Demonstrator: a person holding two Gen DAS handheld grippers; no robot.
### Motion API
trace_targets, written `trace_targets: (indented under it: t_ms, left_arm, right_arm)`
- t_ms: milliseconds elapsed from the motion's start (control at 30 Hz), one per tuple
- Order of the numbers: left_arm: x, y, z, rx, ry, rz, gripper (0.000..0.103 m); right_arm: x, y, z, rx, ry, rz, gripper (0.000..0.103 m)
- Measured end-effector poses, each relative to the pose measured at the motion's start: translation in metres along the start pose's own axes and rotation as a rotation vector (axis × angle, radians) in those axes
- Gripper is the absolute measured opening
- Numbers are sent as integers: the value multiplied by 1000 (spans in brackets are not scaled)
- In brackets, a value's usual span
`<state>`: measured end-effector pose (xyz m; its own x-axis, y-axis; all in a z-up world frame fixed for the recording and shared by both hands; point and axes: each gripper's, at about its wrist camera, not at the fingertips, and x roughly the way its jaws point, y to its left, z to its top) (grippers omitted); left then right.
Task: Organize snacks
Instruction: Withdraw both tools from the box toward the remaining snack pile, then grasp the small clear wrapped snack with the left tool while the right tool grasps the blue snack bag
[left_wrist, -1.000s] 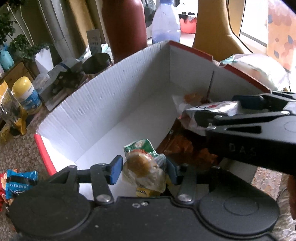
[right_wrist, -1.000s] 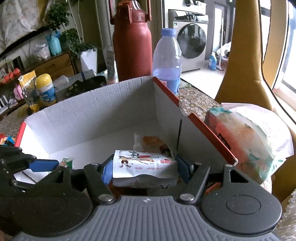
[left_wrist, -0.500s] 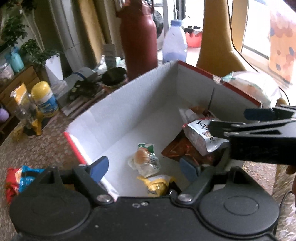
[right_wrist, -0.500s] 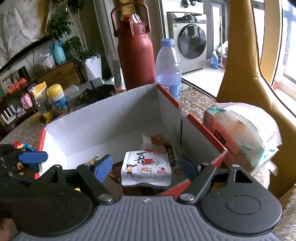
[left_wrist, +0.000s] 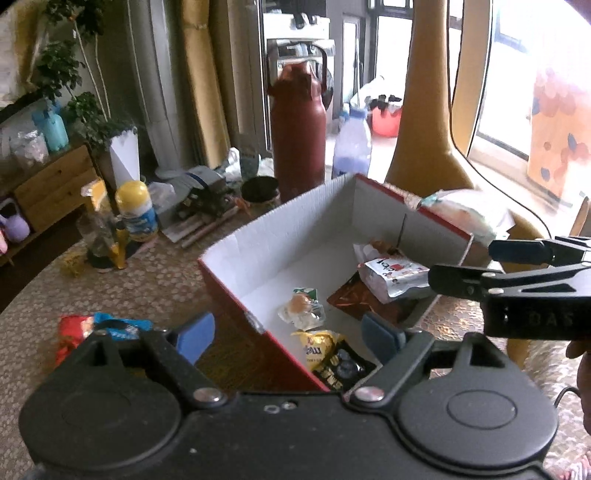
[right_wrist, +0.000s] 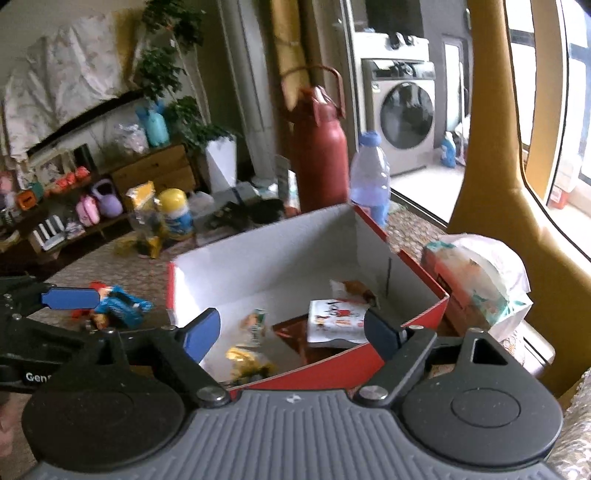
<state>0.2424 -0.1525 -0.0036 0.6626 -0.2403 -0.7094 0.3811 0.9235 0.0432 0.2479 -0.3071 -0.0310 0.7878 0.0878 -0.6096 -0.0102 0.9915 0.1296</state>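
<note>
I am looking down over the patterned table, where the red cardboard box is sitting with its white inside open to me. My left gripper is hanging above the box's near corner with its jaws opening wide and nothing between them. My right gripper is hovering over the near red wall, its jaws also opening, also empty. The box rim is running under both sets of fingers, and the far half of its floor is lying bare.

Inside, below and ahead of the right gripper, the white snack pouch is resting on a dark red packet. The small clear-wrapped snack is lying mid-floor ahead of the left gripper, with the yellow packet just nearer.

Outside, the red and blue snack packs are lying on the table left of the box, well apart from both grippers.
</note>
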Motion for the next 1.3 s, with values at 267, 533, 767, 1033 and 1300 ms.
trace_targets:
  t_ms: [267, 533, 767, 1033, 1300]
  left_arm:
    - [-50, 25, -21, -23, -67, 13, 89]
    - [-86, 67, -51, -74, -113, 47, 92]
    - [-106, 113, -79, -111, -149, 116, 102]
    - [-103, 164, -118, -218, -153, 196, 103]
    - [-80, 182, -161, -259, -117, 210, 103]
  right_arm:
    - [-42, 36, -12, -41, -36, 57, 85]
    - [-59, 83, -32, -76, -30, 171, 86]
    - [-54, 122, -46, -109, -52, 301, 102]
    - [-17, 159, -47, -135, -8, 324, 102]
    - [36, 182, -38, -183, 34, 277, 102]
